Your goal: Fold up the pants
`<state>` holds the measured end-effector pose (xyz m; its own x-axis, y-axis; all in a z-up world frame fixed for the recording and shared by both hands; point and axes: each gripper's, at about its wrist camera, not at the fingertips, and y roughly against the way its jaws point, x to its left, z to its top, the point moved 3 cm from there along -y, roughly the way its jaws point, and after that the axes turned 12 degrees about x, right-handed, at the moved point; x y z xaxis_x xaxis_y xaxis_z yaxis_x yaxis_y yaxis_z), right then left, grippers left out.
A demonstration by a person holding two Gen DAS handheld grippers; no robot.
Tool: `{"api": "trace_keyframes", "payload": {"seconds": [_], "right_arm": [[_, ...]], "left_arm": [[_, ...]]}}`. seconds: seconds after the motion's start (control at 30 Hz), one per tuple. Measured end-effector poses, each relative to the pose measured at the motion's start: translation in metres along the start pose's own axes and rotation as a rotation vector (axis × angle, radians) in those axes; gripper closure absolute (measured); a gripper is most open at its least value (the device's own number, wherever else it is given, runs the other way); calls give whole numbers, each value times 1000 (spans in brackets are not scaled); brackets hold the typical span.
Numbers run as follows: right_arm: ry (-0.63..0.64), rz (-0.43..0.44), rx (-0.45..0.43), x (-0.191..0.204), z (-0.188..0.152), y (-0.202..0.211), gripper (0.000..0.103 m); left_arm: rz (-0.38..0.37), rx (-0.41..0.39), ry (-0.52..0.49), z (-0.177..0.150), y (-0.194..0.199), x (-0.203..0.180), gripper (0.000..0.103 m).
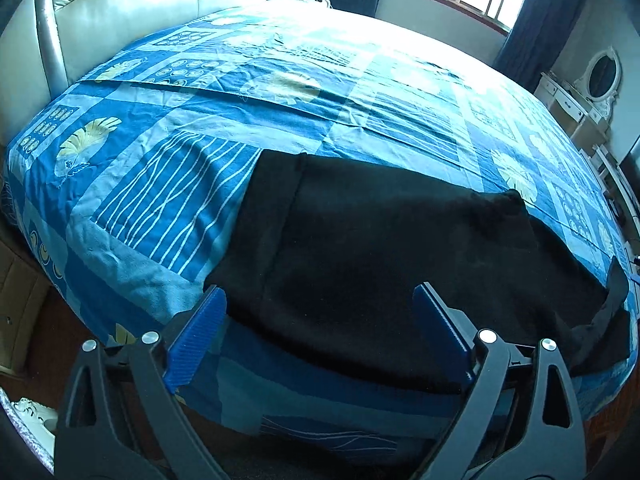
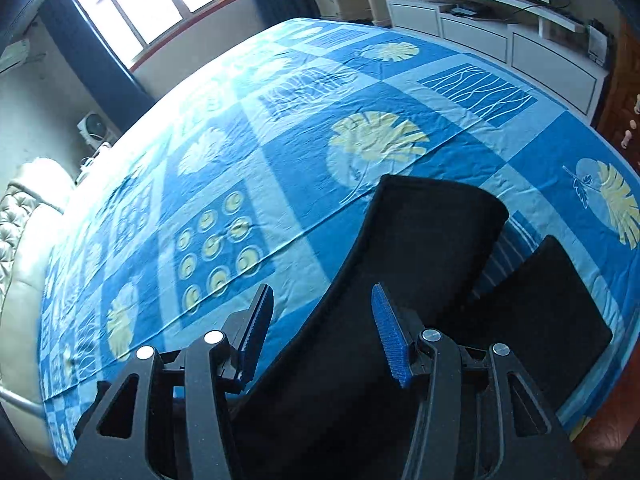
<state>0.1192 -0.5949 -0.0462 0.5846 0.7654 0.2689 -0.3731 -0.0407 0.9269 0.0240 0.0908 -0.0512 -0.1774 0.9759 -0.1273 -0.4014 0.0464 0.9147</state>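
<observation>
Black pants (image 1: 384,256) lie flat on the blue patterned bedspread (image 1: 168,184) near the bed's front edge. In the left wrist view one layer is folded over another, with a narrow strip showing at the left. My left gripper (image 1: 320,300) hangs above the pants' near edge, jaws wide open, nothing between the blue pads (image 1: 196,336). In the right wrist view the pants (image 2: 416,248) show as two dark pieces, the smaller one (image 2: 548,304) at the right. My right gripper (image 2: 320,300) hovers over the larger piece, jaws open and not touching the cloth.
A padded cream headboard (image 1: 132,12) runs along one side of the bed. White drawers and a long shelf unit (image 2: 492,36) stand past the far side. Windows with dark curtains (image 1: 536,28) are behind. A dresser with an oval mirror (image 1: 600,76) is at the right.
</observation>
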Motion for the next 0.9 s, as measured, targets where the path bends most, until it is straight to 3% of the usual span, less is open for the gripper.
{"api": "trace_keyframes", "payload": {"seconds": [0.2,0.37,0.4,0.43,0.5,0.73,0.9], "right_arm": [[-63,-174,32,-3,48,-52,51],[-114,-237,89,-16,58,-80,52],[-113,-247,82,-17,58,-79,59],[-100,-249,70,-18,58,-76,75],[-96,-178,48,-24,54,-64,93],[-212,130,-116,-91,4,14,95],[-352,253,-194,-164,-47,44,95]], "left_arm": [[-7,42,18,-10,-12,-1,9],[-4,52,71,-11,-16,7,9],[-3,56,81,-10,-17,9,9],[-3,59,93,-10,-18,10,9],[-8,67,114,-10,-20,13,9],[-12,74,91,-17,-19,8,9],[-27,78,83,-21,-18,3,9]]}}
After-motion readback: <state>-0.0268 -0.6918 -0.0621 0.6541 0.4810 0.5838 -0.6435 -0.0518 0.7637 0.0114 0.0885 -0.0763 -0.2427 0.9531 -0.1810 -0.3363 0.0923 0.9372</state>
